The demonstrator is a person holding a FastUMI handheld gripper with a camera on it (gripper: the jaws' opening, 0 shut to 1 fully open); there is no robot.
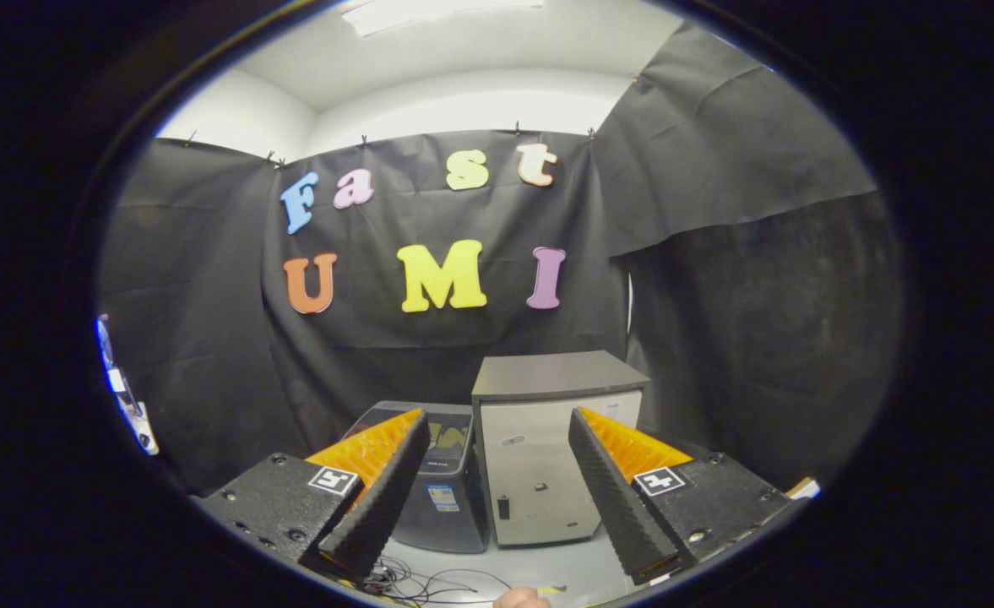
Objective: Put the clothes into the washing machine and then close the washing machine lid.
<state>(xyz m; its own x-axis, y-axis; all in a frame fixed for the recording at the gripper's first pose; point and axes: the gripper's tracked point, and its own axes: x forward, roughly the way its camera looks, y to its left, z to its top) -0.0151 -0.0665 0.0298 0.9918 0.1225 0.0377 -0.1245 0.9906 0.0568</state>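
Staged lab booth: black cloth walls [699, 169], loose cables [429, 583] on floor.

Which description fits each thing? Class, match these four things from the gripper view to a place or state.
Things:
1 washing machine
2 pale cabinet
3 cables
4 gripper

Descriptions:
a lying by the base of the left finger
b open, holding nothing
c partly behind the left finger
d ahead, between the two fingers

Pairs: 1-c, 2-d, 3-a, 4-b
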